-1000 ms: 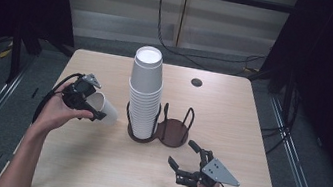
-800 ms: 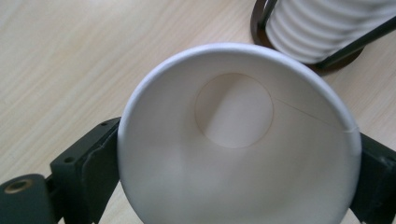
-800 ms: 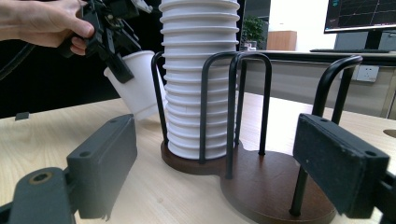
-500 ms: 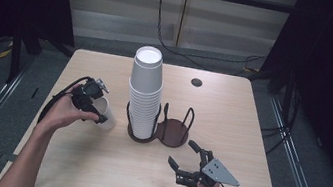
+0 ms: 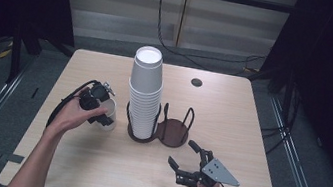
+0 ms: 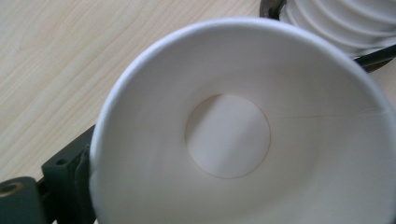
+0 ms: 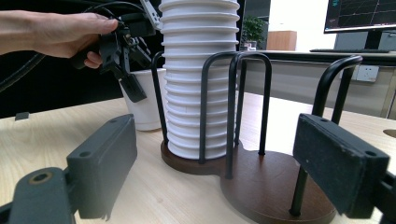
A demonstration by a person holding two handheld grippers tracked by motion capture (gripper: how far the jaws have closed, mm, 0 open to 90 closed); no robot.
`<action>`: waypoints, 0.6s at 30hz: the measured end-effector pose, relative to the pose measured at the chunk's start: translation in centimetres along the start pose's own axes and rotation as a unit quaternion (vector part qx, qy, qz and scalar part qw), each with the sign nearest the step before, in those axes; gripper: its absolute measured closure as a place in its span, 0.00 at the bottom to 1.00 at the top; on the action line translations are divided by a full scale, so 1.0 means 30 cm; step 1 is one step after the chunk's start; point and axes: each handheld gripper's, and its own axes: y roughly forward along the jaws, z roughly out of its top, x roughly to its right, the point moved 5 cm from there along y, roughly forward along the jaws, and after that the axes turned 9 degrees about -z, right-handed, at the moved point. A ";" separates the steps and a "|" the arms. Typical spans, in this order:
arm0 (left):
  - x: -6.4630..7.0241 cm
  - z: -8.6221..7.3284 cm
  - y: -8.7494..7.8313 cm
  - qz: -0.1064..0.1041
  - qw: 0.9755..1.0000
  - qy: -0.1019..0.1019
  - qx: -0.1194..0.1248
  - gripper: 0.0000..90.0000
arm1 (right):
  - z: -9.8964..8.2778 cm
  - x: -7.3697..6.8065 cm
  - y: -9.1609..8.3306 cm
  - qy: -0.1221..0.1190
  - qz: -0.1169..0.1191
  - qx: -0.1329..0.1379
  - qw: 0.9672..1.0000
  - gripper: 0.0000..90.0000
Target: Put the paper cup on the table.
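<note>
Paper cup [image 5: 108, 114]: white, upright on the table [image 5: 252, 117], rim pinched by the left gripper [image 5: 97, 108]. Right gripper [image 5: 183, 163]: jaws apart, holding nothing.

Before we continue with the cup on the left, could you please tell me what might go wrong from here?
1. The left tongs pinch only the rim of the single paper cup; thin paper may crumple or slip.
2. That cup sits close to the tall cup stack in the holder; a sideways nudge might topple the stack.
3. The right tongs rest open near the holder's empty side and could bump it.
</note>
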 end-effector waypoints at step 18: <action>-0.002 -0.073 0.034 -0.017 0.999 -0.018 0.038 0.09 | 0.000 0.000 0.000 0.000 0.001 0.000 1.000 0.15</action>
